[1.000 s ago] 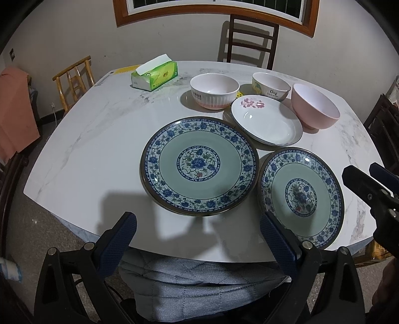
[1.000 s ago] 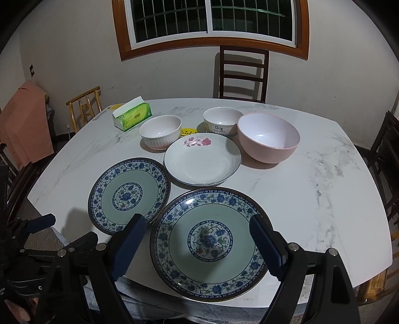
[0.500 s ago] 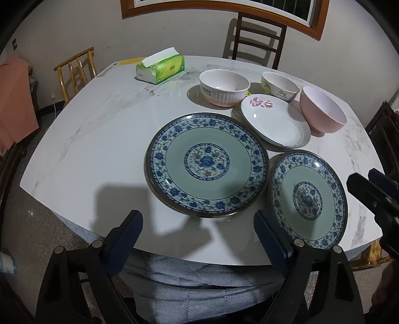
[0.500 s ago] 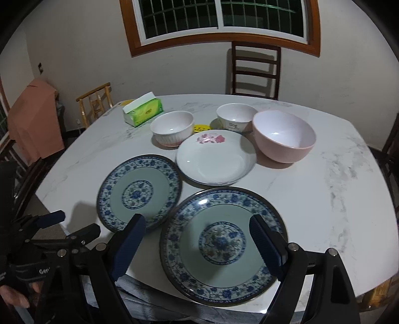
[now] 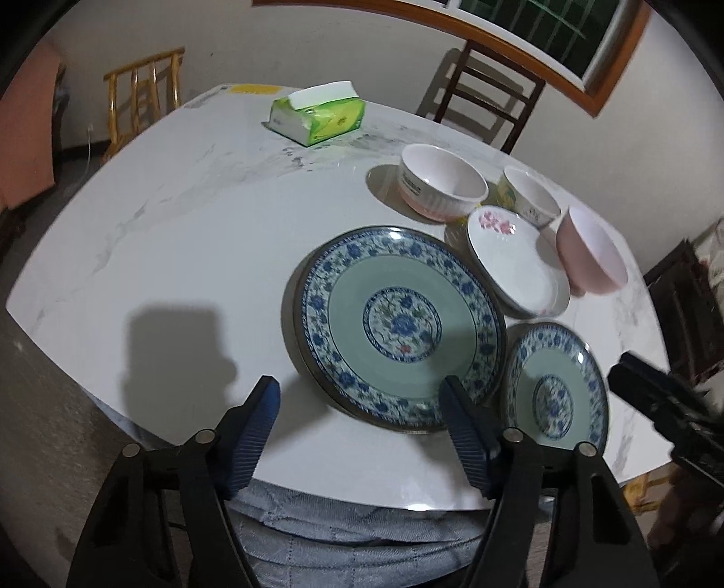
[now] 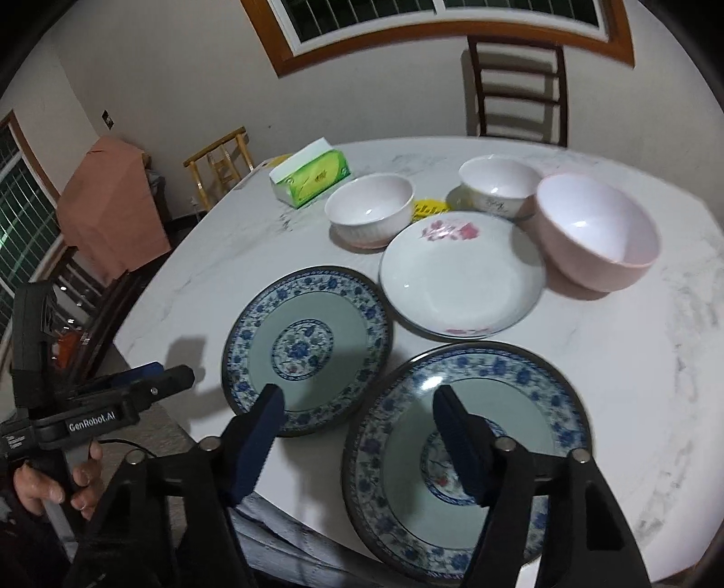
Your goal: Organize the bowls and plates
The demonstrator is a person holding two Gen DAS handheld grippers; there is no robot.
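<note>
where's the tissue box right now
The green tissue box sits at the table's far left in the right wrist view, just beyond the ribbed white bowl.

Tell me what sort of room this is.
Probably a home dining room: a marble-look table set with plates and bowls, wooden chairs around it, and a tissue box by a wood-framed window.

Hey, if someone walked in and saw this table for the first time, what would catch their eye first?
Two blue-flowered plates lie side by side at the table's near edge. Behind them sit a white rose-painted dish and a big pink bowl; a green tissue pack lies farther back.
</note>
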